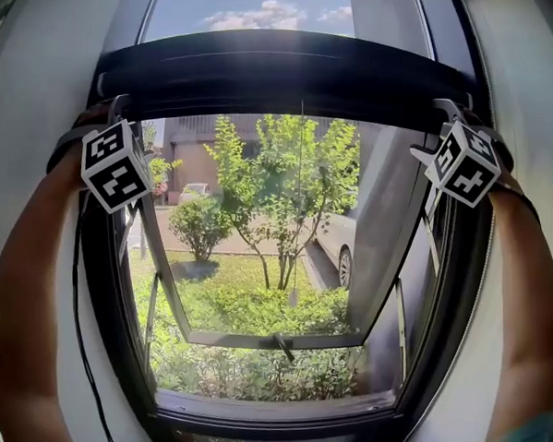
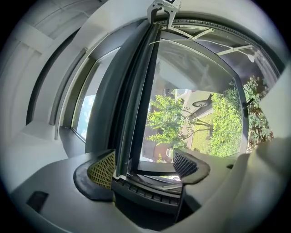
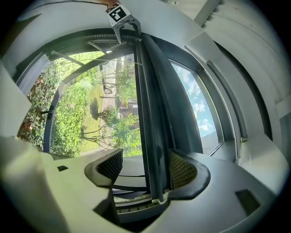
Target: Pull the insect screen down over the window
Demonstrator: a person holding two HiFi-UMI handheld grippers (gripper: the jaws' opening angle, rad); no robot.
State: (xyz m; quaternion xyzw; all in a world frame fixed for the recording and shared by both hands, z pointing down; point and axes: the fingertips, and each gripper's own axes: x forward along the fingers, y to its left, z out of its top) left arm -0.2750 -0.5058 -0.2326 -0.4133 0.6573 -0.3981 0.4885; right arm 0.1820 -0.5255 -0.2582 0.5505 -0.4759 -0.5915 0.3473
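The screen bar runs across the upper part of the window, with sky showing above it; I cannot tell if mesh is stretched there. The left gripper sits at the bar's left end and the right gripper at its right end. Each has its jaws apart with the bar running between them. In the left gripper view the bar lies just beside the left pad, with a gap to the other pad. In the right gripper view it lies just beside the right pad.

Below the bar, the sash tilts outward past the frame, with a handle on its lower rail. A thin cord hangs from the bar. A black cable trails beside the left arm. Outside are trees, shrubs and a car.
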